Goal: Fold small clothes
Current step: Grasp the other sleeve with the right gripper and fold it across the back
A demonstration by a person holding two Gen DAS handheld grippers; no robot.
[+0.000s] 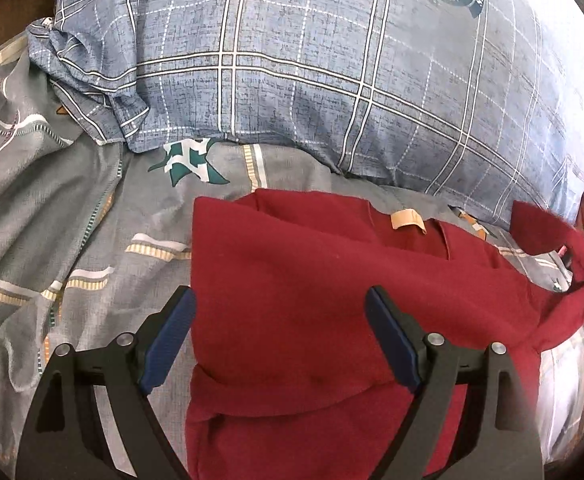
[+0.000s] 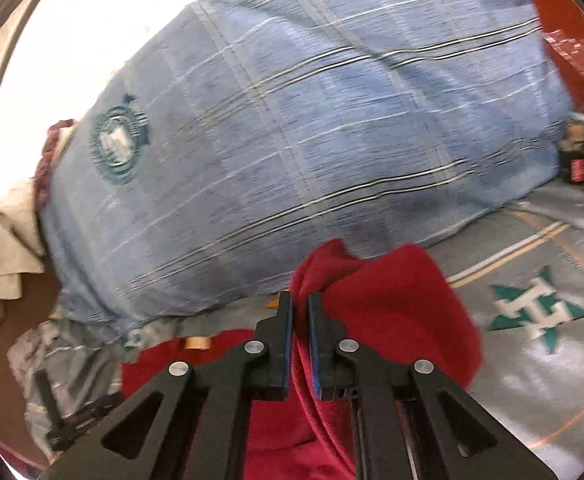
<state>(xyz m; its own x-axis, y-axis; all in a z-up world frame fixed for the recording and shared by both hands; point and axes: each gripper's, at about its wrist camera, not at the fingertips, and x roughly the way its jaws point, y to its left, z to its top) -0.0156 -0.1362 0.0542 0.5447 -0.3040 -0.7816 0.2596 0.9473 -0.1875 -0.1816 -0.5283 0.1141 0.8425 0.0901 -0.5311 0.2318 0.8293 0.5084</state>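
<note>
While the bed (image 1: 72, 208) is carrying a plaid pillow (image 1: 292, 60) beyond both claws, the red shirt (image 1: 311, 300) is lying directly under the left claw (image 1: 280, 316), which is hanging spread apart and empty. The right claw (image 2: 299, 312) is clamping the shirt's sleeve end, lifting it, so it is sitting nearer the fold.

the big blue plaid pillow (image 1: 292, 60) blocks the far side just behind the red garment (image 1: 311, 280); bare grey bedsheet (image 1: 72, 220) lies open to its left.
</note>
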